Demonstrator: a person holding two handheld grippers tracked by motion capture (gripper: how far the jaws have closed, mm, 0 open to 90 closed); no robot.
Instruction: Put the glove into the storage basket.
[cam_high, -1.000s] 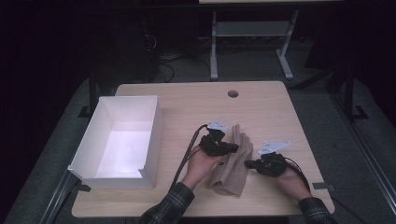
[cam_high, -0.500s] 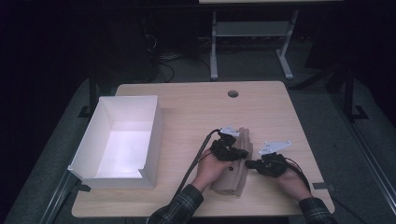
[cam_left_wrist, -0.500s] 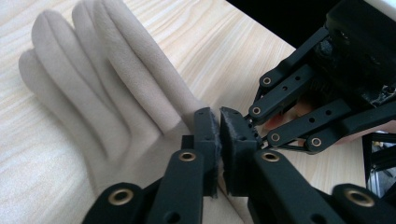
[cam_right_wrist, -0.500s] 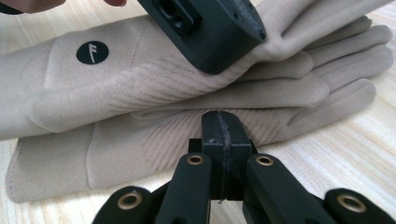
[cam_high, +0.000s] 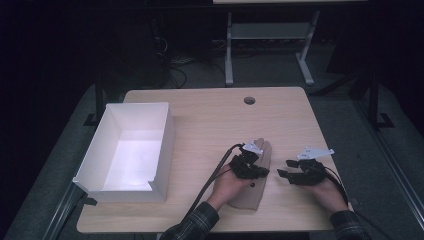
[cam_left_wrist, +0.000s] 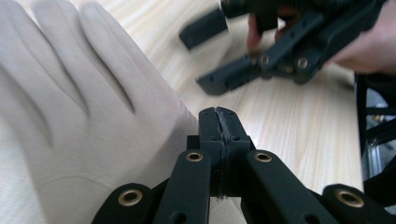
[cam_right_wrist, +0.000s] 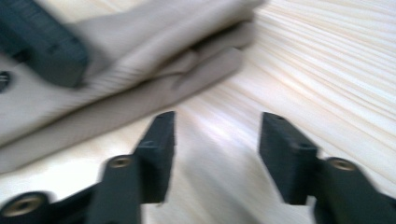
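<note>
A beige glove lies flat on the wooden table, fingers pointing away from the person. My left gripper rests on top of it, jaws shut. In the left gripper view the closed tips sit at the glove's right edge, and I see nothing between them. My right gripper is just right of the glove, low over the bare wood and pointing at it. Its jaws stand open and empty in its own view, with the glove ahead of them. The left gripper view also shows the right gripper.
A white open box stands on the left half of the table. A round cable hole sits near the far edge. Beyond the table, a metal stand rises from the dark floor.
My left gripper has moved right and toward the person across the glove. The glove looks narrower and neater than a second ago. The right gripper has barely shifted.
</note>
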